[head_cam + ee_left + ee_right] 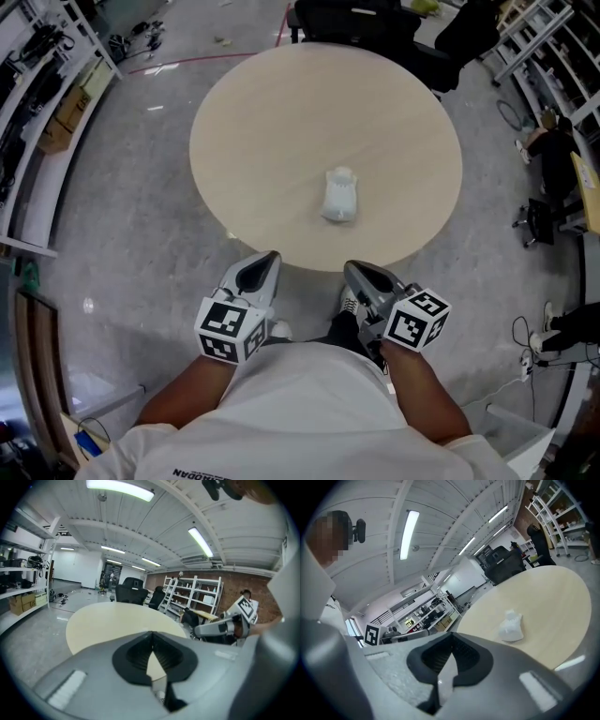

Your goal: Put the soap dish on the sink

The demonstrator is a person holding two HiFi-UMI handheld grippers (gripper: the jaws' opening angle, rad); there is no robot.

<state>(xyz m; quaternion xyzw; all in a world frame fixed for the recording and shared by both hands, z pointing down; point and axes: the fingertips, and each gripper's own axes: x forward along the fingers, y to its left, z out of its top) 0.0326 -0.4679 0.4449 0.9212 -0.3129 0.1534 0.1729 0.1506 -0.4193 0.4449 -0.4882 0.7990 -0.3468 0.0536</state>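
Near the 6 o'clock edge of the round bench, just off its rim and above the grey floor, the person holds both tools close to the body, pointing toward 12 o'clock.

The left gripper sits at about 7 o'clock of the bench. Its own view shows the jaws pressed together at the tips with nothing between them, and the pale benchtop stretching away beyond. The right gripper sits at about 6 o'clock. Its jaws are likewise pressed together and hold nothing. The two tools are side by side and apart, each with its marker cube toward the person.

The soap dish, a small white lumpy thing whose form cannot be made out closely, lies alone on the bench, between its centre and the 6 o'clock edge. It is well clear of both tools. From the dish the right gripper is at 6 o'clock and the left gripper between 7 and 8 o'clock. The right gripper view shows the soap dish at about 2 o'clock of the jaw tips, resting on the bench.

Dark office chairs stand past the 12 o'clock edge, and shelving runs along the 9 o'clock side.
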